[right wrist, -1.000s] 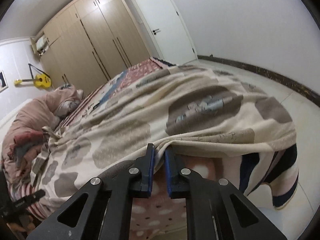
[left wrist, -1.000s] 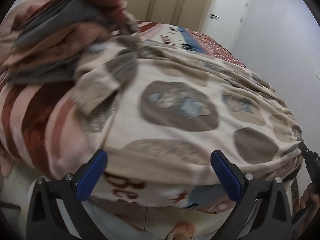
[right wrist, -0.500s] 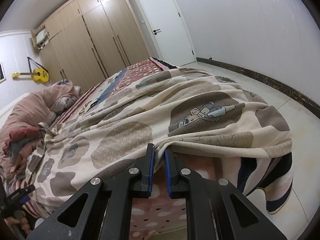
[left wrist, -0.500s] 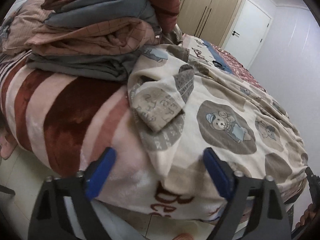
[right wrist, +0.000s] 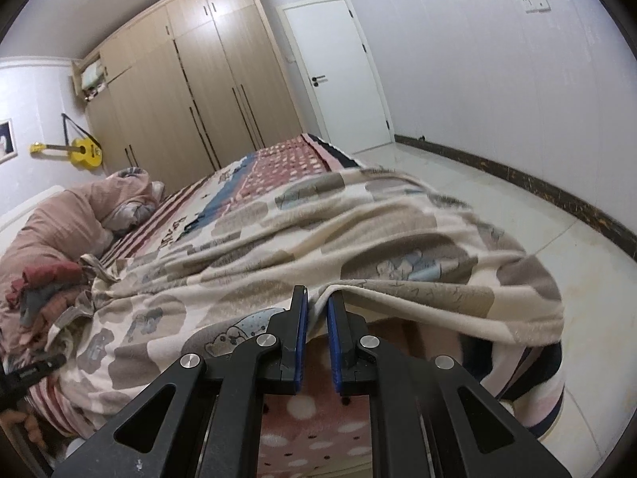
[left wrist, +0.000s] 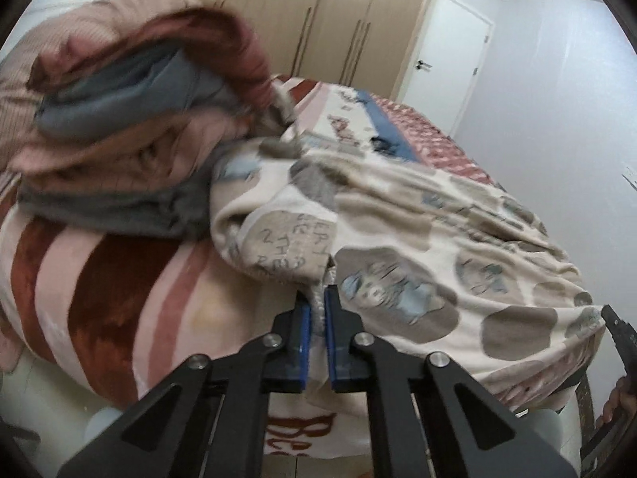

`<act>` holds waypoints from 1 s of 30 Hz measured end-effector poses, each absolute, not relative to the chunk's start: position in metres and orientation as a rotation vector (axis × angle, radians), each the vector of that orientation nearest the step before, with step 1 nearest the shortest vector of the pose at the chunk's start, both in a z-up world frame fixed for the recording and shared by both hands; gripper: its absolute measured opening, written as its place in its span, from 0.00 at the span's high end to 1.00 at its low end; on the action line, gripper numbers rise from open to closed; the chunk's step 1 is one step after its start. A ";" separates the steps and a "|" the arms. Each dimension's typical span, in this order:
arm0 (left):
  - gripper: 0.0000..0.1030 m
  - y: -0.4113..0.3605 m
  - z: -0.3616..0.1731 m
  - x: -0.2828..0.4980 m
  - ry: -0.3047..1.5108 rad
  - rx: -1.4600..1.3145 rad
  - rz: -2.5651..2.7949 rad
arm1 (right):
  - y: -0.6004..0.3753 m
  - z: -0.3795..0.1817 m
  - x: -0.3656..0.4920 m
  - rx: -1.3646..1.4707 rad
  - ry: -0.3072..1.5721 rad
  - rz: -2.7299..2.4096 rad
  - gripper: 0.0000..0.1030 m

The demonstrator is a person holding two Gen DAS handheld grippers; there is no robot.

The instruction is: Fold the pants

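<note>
Across bed edge: bear-print pants (left wrist: pixel 418 239) spread on striped blanket (left wrist: pixel 99 279), long axis running between grippers. Left gripper (left wrist: pixel 317 310) clamped on near hem beside clothes pile (left wrist: pixel 119 119); right gripper (right wrist: pixel 317 306) clamped on opposite near edge. Both ends held; fold likely lifts away from person.

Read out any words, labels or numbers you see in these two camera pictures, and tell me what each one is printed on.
"Be": dark red letters on the striped blanket hanging over the bed's edge, below the left tongs; the rest is hidden.
Handwriting-style letters on a grey patch of the bear-print pants: blurred, unreadable.
Dark lettering on the bedspread beside its blue stripe: too small to read.
White print on the left tongs' tip, in the right wrist view: too small to read.
</note>
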State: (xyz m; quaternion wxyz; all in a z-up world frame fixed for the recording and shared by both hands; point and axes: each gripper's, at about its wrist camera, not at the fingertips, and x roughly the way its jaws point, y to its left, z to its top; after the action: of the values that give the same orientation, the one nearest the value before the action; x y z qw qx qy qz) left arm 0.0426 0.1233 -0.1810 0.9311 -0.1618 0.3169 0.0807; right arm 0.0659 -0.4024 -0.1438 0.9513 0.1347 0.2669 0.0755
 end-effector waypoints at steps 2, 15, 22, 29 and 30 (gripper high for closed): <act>0.96 0.118 -0.169 0.044 0.622 -0.319 0.150 | -0.404 -0.137 0.066 0.259 0.526 0.157 0.96; 0.96 0.110 -0.125 0.046 0.519 -0.313 0.118 | -0.391 -0.110 0.074 0.176 0.558 0.246 0.82; 0.96 0.113 -0.127 0.044 0.524 -0.316 0.113 | -0.398 -0.157 0.064 0.232 0.697 0.228 0.58; 0.96 0.112 -0.135 0.045 0.558 -0.316 0.082 | -0.402 -0.184 0.048 0.304 0.767 0.221 0.41; 0.96 0.111 -0.136 0.046 0.565 -0.313 0.079 | -0.402 -0.187 0.048 0.311 0.774 0.222 0.41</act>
State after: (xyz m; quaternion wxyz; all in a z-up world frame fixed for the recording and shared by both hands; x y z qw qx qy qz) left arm 0.0457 0.1105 -0.1361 0.9475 -0.1538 0.2776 0.0390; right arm 0.0482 -0.4022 -0.1866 0.9082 0.1508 0.3753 0.1076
